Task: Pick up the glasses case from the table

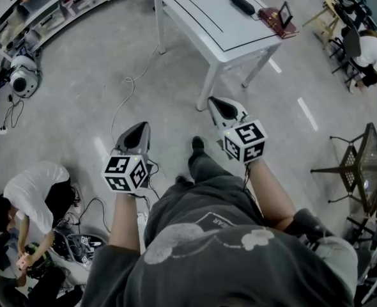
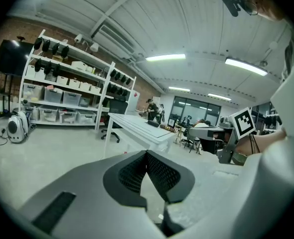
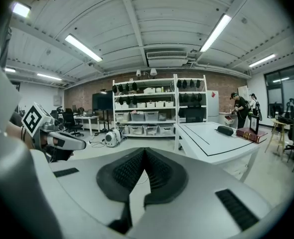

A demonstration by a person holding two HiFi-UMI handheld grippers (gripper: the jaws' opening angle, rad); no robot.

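The left hand-held gripper (image 1: pixel 139 130) and the right hand-held gripper (image 1: pixel 216 103) both have smooth, matt, pale grey plastic shells. Their inner pads (image 3: pixel 129 171) are black, rubbery-looking and ribbed in a fine grid. Each carries a cube (image 1: pixel 125 173) of matt white with black printed squares. Ahead of the right hand-held gripper, the tabletop (image 1: pixel 201 11) is smooth white with a faint sheen. The glasses case (image 1: pixel 243 5) on it looks dark and matt; the book (image 1: pixel 276 19) beside it has a dark red cover. Beneath both, the floor (image 1: pixel 99 62) is smooth grey concrete with a soft gloss. Behind them, the person's shirt (image 1: pixel 220 248) is grey cloth.
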